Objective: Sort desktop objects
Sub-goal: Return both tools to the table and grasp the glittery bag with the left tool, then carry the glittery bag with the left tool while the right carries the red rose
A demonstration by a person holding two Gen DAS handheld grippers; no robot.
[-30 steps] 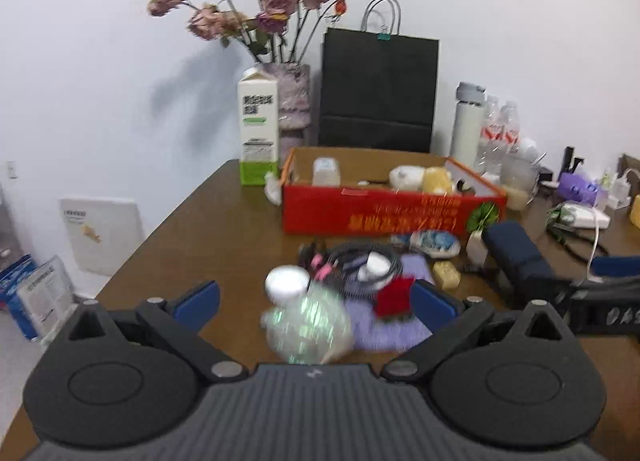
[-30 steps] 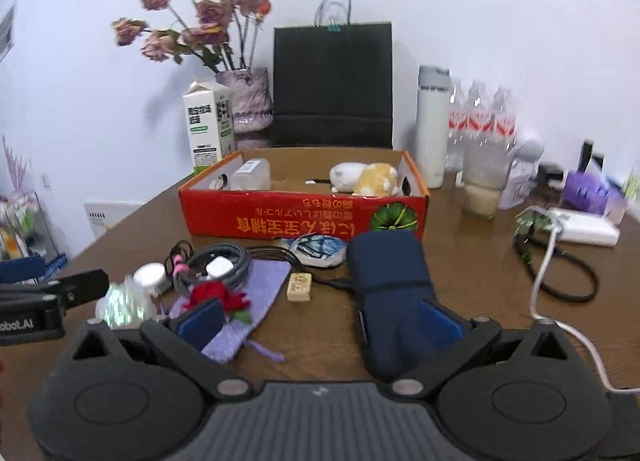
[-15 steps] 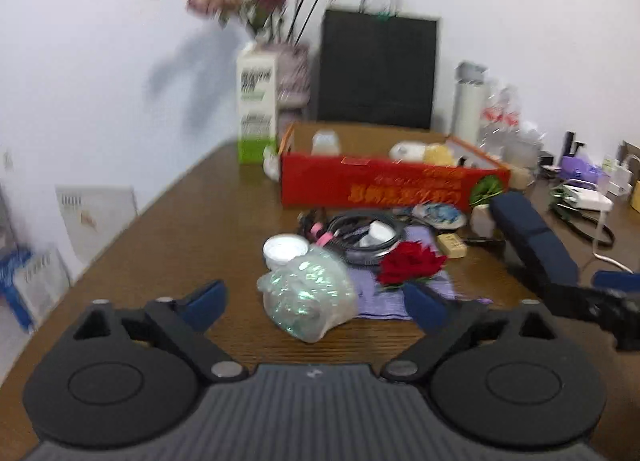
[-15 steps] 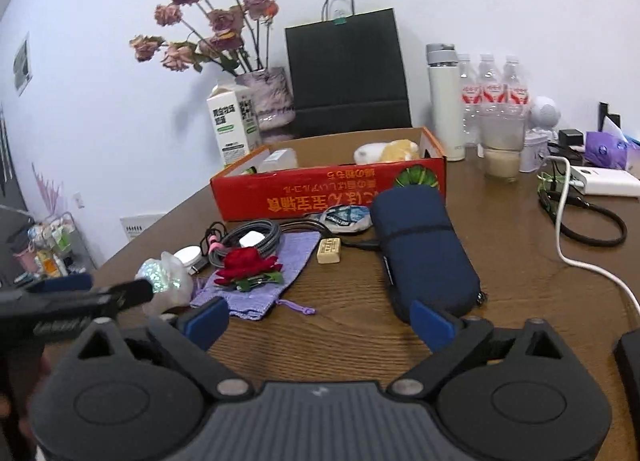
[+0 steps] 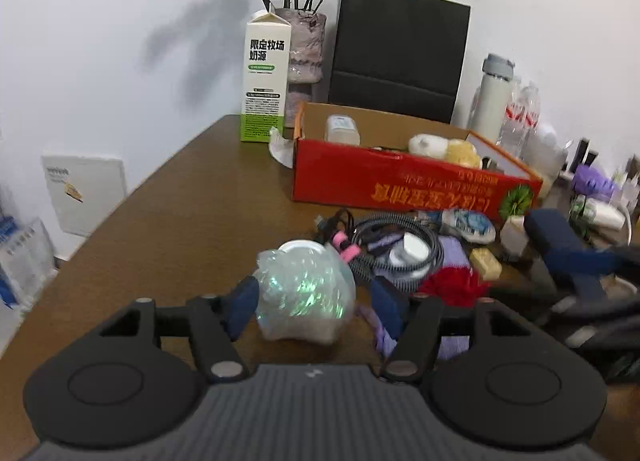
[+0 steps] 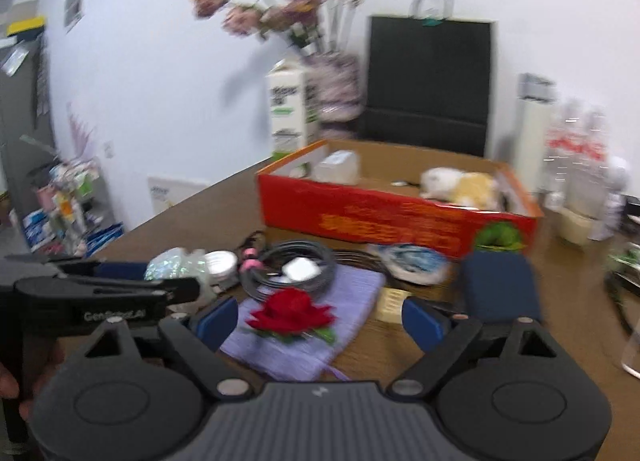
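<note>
table point(image 5: 168, 221): brown wood, carrying all the clutter.
red box point(image 5: 400, 185): sitting mid-table at the back, already holding a few bits; looks like the sort target, judging by the task.
purple cloth point(image 6: 320, 325): lying in front of the box, red flower point(image 6: 292, 311) resting on top.
cable coil point(image 5: 400, 245): lying just behind the wrap, touching the cloth.
crinkly wrap point(image 5: 304, 293): shiny plastic lump sitting on the table near the front edge, between the L fingers.
L gripper point(image 5: 314, 305): jaws have just been closing, now standing half spread either side of the wrap. L pad looks like it's touching the plastic, R pad showing a gap, so not pinching yet.
R gripper point(image 6: 320, 321): jaws have just been closing a bit, standing wide apart, holding nothing. Flower + cloth lying between the fingers, no contact seen.
risk 1: wrap is soft and slick, prob squashing or popping out fwd when L is squeezing off-centre.
risk 2: R is going for the flower, could be snagging the cloth too and dragging both.
risk 3: both tools are working close together, L sitting just beside R's left finger; could be bumping.
</note>
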